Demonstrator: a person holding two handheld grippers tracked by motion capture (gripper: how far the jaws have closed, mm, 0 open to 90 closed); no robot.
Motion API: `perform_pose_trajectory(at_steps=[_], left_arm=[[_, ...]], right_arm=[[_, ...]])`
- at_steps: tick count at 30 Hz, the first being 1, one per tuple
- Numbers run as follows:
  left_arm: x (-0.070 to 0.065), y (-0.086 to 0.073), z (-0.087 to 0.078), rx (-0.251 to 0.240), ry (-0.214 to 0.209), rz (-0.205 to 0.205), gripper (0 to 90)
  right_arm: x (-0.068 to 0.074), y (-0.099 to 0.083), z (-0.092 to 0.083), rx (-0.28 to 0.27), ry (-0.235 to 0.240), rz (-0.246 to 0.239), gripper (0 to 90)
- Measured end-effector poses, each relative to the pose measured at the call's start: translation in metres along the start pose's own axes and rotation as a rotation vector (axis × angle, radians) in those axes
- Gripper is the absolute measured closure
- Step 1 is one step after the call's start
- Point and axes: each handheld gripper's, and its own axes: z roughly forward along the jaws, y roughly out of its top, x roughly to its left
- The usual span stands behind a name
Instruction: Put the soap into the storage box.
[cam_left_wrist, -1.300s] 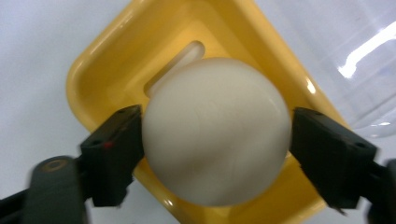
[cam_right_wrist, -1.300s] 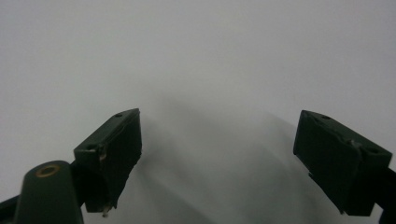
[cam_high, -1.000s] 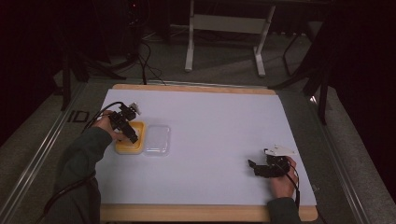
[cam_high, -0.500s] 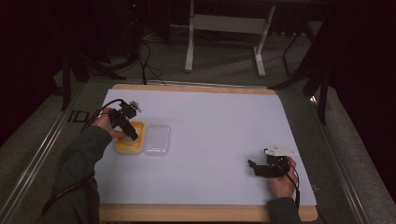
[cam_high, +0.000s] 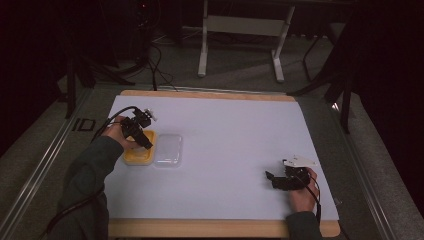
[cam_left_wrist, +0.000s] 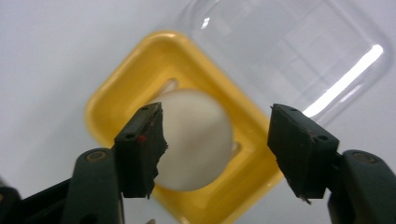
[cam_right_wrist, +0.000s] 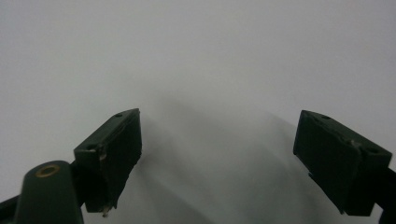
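Dark surroundings frame a white table (cam_high: 225, 150) with a wooden edge along its near and far sides; a pale metal stand (cam_high: 240, 30) rests on the grey floor beyond, at 12 o'clock.

We find the left gripper (cam_high: 147, 145) toward 9 o'clock on the table, held by the person's left hand (cam_high: 117, 134), with a dark green sleeve (cam_high: 87, 180) running back to the bottom edge. It hangs over a yellow tray (cam_high: 136, 156). Just beside the tray, on its 3 o'clock side and touching or nearly so (we cannot settle which from above), lies a clear lid (cam_high: 168, 150).

In the left gripper view, its jaws stand wide apart and hold nothing. Between and below them we see the tray (cam_left_wrist: 140, 74) with a white ball (cam_left_wrist: 196, 140) sitting in its hollow. The left-hand jaw overlaps the ball's edge in the picture; whether it touches, we cannot tell. The lid (cam_left_wrist: 289, 51) lies past the tray toward 1 o'clock, glossy with a bright streak of reflected light.

The right gripper (cam_high: 271, 178) sits near 4 o'clock on the table, close to the near edge, in the person's right hand (cam_high: 302, 192), with its grey plate (cam_high: 299, 161) on top. In the right gripper view, its jaws are also spread wide, empty, over bare white table (cam_right_wrist: 196, 56) with soft shadow beneath them.
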Motion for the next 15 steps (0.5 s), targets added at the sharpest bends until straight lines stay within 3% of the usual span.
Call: perform_pose_trajectory(at_steps=[4,9,10,15], left_arm=[[-0.010,0.003,0.003,-0.007,-0.003,0.030,40.2],[-0.023,0.006,0.004,-0.050,0.003,0.054,44.5],[-0.033,0.007,0.005,-0.067,-0.002,0.076,44.8],[-0.053,0.008,0.008,-0.120,-0.016,0.109,45.5]], right_arm=[[0.000,0.000,0.000,0.002,0.000,0.001,15.0],[0.000,0.000,0.000,0.001,0.000,0.001,15.0],[0.000,0.000,0.000,0.001,0.000,0.002,15.0],[0.000,0.000,0.000,0.004,0.000,0.003,15.0]])
